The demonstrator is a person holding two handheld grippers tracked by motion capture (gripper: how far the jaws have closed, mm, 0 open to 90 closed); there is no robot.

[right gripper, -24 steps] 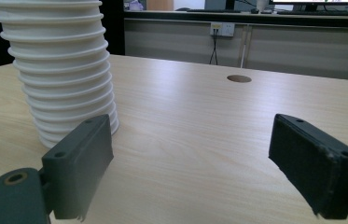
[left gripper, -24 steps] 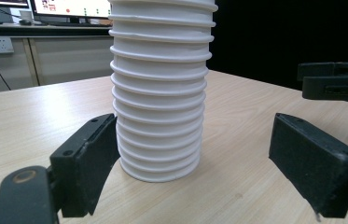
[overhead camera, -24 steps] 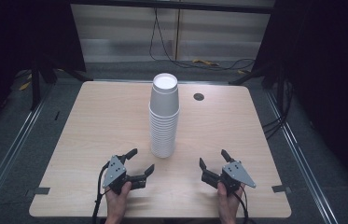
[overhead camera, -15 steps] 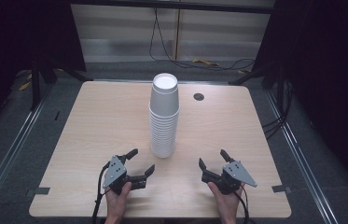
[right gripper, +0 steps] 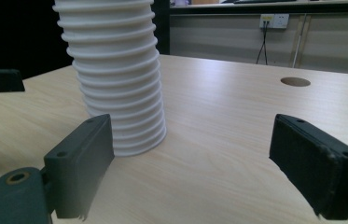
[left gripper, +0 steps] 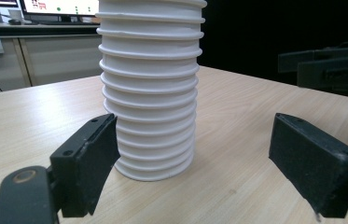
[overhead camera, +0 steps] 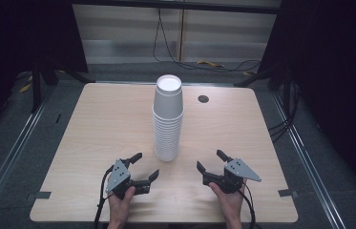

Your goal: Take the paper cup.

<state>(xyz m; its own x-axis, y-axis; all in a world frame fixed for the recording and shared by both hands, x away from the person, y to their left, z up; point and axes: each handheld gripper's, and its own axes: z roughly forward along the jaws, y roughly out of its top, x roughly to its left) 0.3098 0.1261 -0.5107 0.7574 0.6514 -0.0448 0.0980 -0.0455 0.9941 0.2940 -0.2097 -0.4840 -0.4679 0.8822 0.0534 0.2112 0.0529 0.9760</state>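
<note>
A tall stack of white paper cups (overhead camera: 168, 119) stands upside down near the middle of the wooden table (overhead camera: 94, 124). My left gripper (overhead camera: 145, 166) rests low at the front left, open, its jaws pointing toward the stack's foot. My right gripper (overhead camera: 211, 160) mirrors it at the front right, open as well. In the left gripper view the stack (left gripper: 150, 88) rises just beyond the open left gripper (left gripper: 192, 168), with the other gripper at the far right. The right gripper view has the stack (right gripper: 113, 74) at the left, beyond the open right gripper (right gripper: 192, 168). Neither gripper holds anything.
A round cable hole (overhead camera: 203, 98) sits in the table behind and right of the stack. Bare tabletop lies on both sides of the cups. Cables (overhead camera: 166, 43) and metal rails run along the floor around the table.
Both grippers have stayed near the front edge; the right one has shifted very slightly. The cup stack has not moved.
</note>
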